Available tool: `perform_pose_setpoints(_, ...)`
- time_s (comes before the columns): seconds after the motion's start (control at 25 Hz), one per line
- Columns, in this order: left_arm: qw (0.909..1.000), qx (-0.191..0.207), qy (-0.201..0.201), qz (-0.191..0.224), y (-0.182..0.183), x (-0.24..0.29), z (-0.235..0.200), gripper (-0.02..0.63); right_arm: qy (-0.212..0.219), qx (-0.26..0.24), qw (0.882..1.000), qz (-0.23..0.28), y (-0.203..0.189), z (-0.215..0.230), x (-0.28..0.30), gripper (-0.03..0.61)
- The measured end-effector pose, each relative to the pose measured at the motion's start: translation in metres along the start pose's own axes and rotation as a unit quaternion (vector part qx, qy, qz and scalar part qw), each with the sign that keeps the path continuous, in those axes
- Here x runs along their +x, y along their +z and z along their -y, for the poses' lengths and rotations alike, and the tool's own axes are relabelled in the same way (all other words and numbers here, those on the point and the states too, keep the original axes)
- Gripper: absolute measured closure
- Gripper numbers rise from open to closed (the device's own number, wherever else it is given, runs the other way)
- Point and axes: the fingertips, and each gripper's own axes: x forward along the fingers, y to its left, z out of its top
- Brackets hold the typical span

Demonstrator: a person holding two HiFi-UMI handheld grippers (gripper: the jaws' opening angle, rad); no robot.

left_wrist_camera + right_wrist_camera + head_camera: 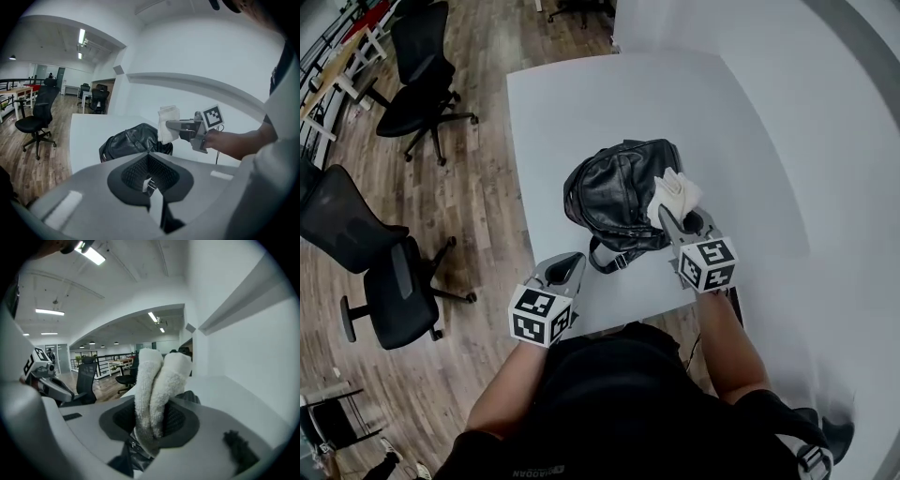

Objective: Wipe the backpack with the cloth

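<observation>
A black leather backpack lies on the white table, its strap and buckle trailing toward the near edge. My right gripper is shut on a folded white cloth, which rests against the backpack's right side. In the right gripper view the cloth stands up between the jaws, with the backpack just behind it. My left gripper hovers at the table's near edge, short of the backpack, jaws together and holding nothing. The left gripper view shows the backpack, the cloth and the right gripper.
Two black office chairs stand on the wooden floor left of the table. A white wall runs along the table's right side. A dark cable hangs by the table's near right corner.
</observation>
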Motion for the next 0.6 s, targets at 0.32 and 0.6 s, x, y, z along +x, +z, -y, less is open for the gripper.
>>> perform_pose_setpoints(0.32, 0.9992, -0.016, 0.038, 0.004, -0.010, -0.017, -0.019, 0.607, 0.083, -0.001, 0.996, -0.015, 0.010, -0.042, 0.103, 0.466)
perform_pose_setpoints(0.6, 0.9967, -0.049, 0.065, 0.003, -0.030, -0.026, -0.031, 0.607, 0.119, -0.020, 0.991, -0.053, 0.006, -0.050, 0.195, 0.466)
